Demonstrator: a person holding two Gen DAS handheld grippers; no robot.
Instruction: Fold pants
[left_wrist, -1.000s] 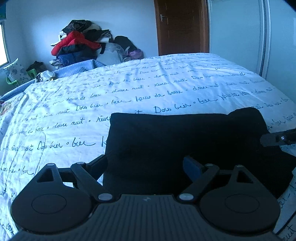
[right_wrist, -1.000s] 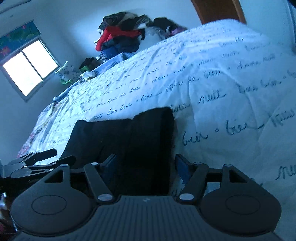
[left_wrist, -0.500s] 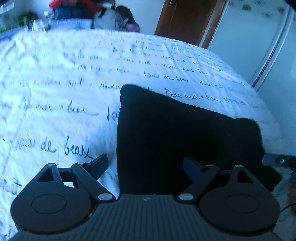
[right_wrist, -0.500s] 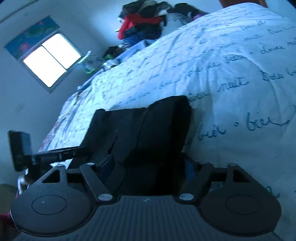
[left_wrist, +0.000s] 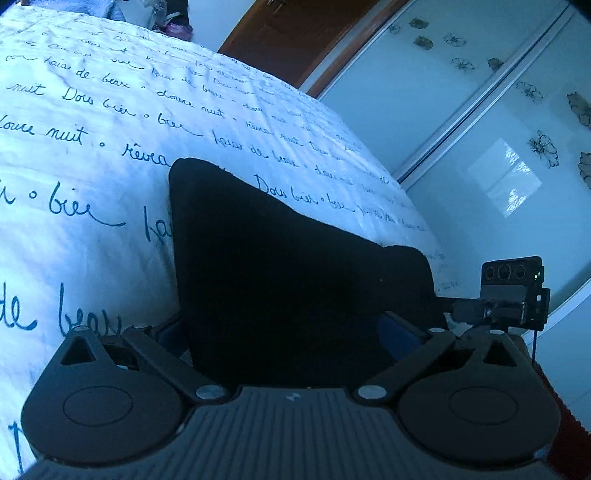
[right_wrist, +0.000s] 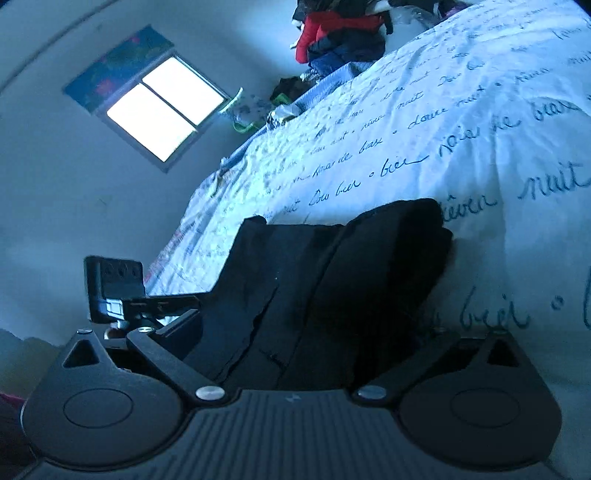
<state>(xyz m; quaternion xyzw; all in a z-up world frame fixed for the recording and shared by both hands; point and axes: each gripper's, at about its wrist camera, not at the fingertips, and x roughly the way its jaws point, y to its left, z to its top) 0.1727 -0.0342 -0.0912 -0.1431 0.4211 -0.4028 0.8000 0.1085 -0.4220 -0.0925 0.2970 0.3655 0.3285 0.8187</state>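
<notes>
White bed (left_wrist: 92, 177) carries your folded pants (left_wrist: 280, 280); your left gripper (left_wrist: 284, 332) and right gripper (right_wrist: 314, 332) have just spread wide, straddling them unpinched.

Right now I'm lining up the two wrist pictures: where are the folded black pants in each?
Left wrist: black pants lie centre, between the open jaws.
Right wrist: pants lie centre, lower half.
Shared landmark: the white bedspread with blue handwriting.
</notes>
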